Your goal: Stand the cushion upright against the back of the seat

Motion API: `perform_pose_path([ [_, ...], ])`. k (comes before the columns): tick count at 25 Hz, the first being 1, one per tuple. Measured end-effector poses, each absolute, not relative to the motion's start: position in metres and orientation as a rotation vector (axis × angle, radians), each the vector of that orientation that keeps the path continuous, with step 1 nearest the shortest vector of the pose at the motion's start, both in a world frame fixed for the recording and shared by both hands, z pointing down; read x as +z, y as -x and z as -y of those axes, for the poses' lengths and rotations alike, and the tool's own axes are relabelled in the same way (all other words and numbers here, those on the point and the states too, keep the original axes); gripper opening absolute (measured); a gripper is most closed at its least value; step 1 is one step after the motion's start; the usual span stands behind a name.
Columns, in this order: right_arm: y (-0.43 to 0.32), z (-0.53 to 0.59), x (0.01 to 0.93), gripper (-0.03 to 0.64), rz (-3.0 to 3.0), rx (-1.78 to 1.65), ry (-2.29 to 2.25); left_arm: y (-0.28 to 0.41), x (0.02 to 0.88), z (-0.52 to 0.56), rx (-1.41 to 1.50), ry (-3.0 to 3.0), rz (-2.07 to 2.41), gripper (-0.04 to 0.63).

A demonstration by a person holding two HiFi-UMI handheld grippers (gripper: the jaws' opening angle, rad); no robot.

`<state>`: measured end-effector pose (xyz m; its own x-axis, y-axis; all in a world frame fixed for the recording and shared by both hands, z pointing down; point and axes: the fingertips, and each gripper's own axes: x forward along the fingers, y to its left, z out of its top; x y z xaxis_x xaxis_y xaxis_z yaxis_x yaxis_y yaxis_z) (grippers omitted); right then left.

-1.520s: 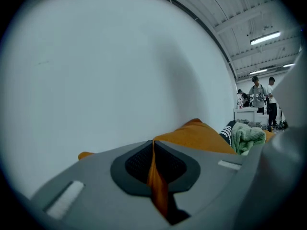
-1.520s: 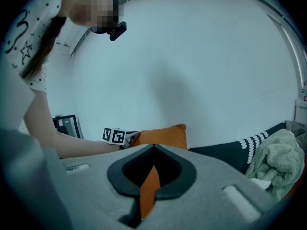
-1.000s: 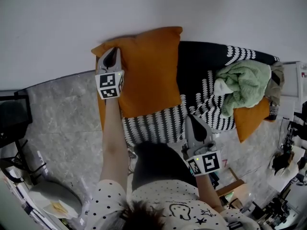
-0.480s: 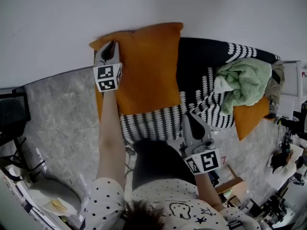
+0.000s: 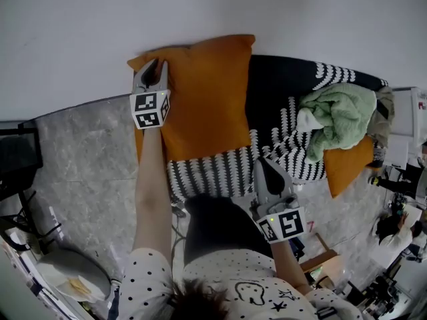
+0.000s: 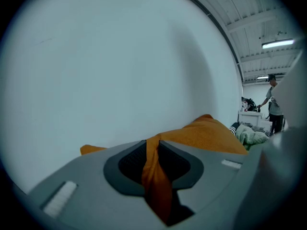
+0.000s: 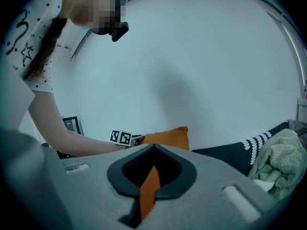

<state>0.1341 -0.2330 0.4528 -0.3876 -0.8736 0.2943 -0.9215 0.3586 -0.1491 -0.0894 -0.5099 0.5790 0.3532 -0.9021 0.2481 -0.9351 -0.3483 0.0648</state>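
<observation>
Pinching a fold of orange fabric, the left gripper (image 6: 152, 142) has its jaws only narrowly apart, just been opening, fabric touching both pads. The fold belongs to the cushion (image 5: 207, 92), gripped near its upper-left corner, upper centre of head view. Cushion stands propped against the white wall (image 5: 200, 5) on the black-and-white seat cover (image 5: 220, 169). Right gripper (image 7: 153, 148), lower centre, jaws together at the tips; orange sliver behind them, cannot tell what. Green cloth (image 5: 337, 122) and second orange cushion (image 5: 350, 165) at right.
</observation>
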Motion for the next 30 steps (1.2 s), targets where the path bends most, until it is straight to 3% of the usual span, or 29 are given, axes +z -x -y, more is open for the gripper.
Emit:
perform_pose_path([
  [7,-0.126,0.226,0.451,-0.005,2.478,0.424,-1.595,0.089,0.545,0.482,0.037,-2.421,1.726,0.144],
  [17,-0.131,0.214,0.440,-0.005,2.516,0.374,-1.571,0.079,0.508,0.454,-0.044,-2.453,1.744,-0.014],
  [30,-0.129,0.195,0.409,-0.005,2.576,0.313,-1.558,0.060,0.420,0.361,-0.043,-2.538,1.777,-0.006],
])
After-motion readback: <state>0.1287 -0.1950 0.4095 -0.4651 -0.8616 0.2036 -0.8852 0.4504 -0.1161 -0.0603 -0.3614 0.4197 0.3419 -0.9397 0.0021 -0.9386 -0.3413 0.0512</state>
